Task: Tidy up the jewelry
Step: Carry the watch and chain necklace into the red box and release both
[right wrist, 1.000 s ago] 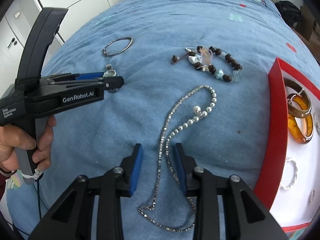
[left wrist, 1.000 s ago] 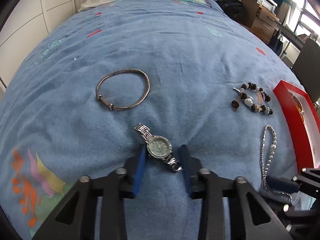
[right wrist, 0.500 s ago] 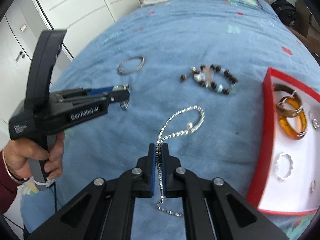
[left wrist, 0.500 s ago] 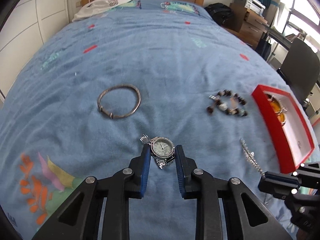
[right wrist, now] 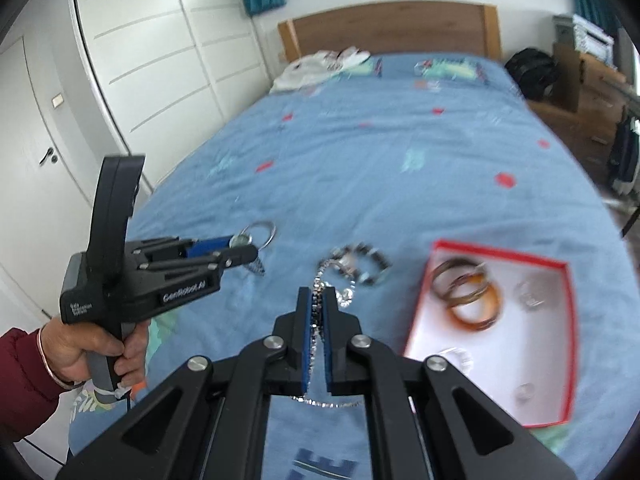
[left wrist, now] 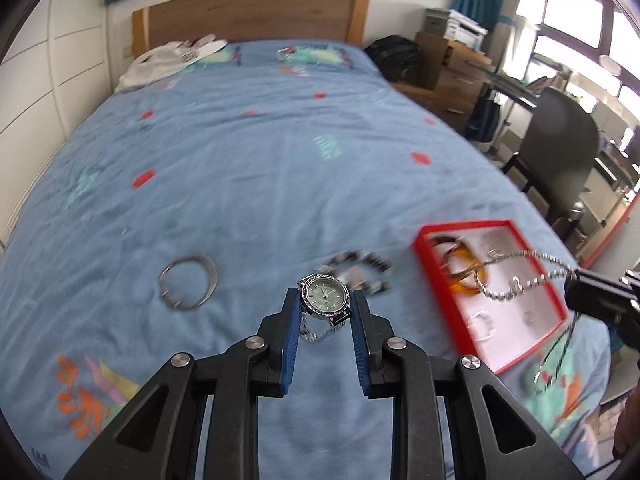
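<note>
Watch (left wrist: 325, 295) clamped by the case between the pads of the left gripper (left wrist: 325, 300), lifted clear of the bed (left wrist: 280, 168), strap halves dangling below. Probably light but rigid at the case, glass face likely scratch-prone, metal links slippery and floppy; best held across the case rim as now, not by the strap. Chain (right wrist: 316, 308) pinched mid-length in the right gripper (right wrist: 317, 304), jaws nearly together, loops hanging free above and below the pads. Likely very light, limp, prone to swinging and snagging; a mid-length pinch leaves both ends loose, so a slow lowering seems wise.

Outward on the left view: bead bracelet (left wrist: 362, 270) just behind the watch at 1 o'clock, bangle (left wrist: 188, 286) at 9 o'clock, both flat on the cover. Box (left wrist: 480, 344), red-rimmed with white lining, at 3 o'clock, holding an amber bangle (right wrist: 476, 308) and small rings, too blurred to count. Chain end draped over the box in that view.

Bed cover soft, blue, wrinkled, with coloured prints; likely yielding under any press, small pieces apt to sink into folds. Wooden headboard (left wrist: 248, 12) at 12 o'clock, white cloth (left wrist: 168, 60) near it. Wardrobe doors (right wrist: 160, 60) at 10 o'clock, chair (left wrist: 560, 152) and desk at 2 o'clock, window beyond.
</note>
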The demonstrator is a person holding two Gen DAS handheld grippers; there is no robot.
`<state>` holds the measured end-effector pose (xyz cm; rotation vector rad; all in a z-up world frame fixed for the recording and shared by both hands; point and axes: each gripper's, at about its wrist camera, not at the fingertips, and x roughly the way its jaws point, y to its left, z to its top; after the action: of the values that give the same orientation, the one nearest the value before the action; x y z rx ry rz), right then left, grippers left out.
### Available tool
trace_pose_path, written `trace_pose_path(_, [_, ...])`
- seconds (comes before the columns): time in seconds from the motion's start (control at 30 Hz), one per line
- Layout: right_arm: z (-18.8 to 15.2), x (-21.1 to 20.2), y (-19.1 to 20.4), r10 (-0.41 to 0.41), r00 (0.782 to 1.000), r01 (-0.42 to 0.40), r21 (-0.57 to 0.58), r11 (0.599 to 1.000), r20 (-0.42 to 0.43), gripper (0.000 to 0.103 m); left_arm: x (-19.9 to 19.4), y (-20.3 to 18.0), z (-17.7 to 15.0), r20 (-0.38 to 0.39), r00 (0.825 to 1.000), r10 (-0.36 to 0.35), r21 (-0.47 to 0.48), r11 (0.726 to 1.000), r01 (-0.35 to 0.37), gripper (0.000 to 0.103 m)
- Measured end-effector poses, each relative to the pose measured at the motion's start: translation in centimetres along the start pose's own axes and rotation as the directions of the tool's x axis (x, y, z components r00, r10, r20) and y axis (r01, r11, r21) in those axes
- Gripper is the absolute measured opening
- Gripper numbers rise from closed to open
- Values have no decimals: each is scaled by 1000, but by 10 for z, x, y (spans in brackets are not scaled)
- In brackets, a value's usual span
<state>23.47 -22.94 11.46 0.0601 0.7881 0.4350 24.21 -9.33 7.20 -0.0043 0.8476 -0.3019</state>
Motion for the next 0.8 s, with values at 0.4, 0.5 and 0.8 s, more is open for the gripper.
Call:
trace_pose_path(0.4, [-7,-36,-110,-153,988,151,96,984,14,5,36,-107,16,-45,990,-136,123,982,141,24])
trace_pose_path(0.5, [-19,-27,-135,-160,987,160,130,979,-10,5,54,-129,9,-80,982,-171,140,973,181,24])
trace_pose_path(0.8, [-65,14,-180,-151,983,168,191,967,-100,5,115,-173,-22,-193,962,-193,166,960,226,24])
